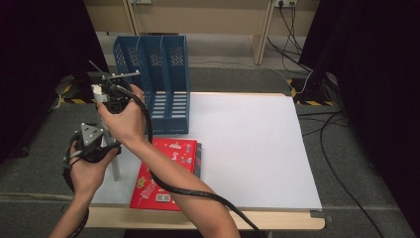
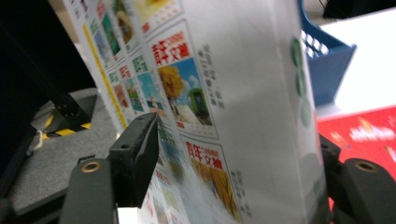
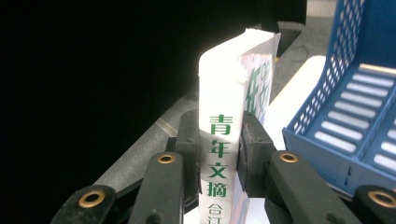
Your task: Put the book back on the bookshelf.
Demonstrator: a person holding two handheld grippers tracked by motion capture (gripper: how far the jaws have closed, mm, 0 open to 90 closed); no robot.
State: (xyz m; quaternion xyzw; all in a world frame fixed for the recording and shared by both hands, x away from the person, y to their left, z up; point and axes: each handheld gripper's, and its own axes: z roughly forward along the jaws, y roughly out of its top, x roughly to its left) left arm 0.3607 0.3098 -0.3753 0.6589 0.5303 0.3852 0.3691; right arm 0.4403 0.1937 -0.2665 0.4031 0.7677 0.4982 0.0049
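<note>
Two grippers work at the left edge of a white table [image 1: 247,148]. The right gripper [image 3: 219,154] squeezes the spine of a white book [image 3: 219,140] and holds it standing up, just beside the blue file rack [image 1: 153,79]. The left gripper [image 2: 233,158] has the same book's cover between its jaws; I cannot tell if its pads press on it. A red book [image 1: 168,163] lies flat on the table near the rack. The floor [image 1: 356,148] is grey, with black cables [image 1: 332,148] on it. Dark curtains [image 1: 376,59] hang at both sides.
</note>
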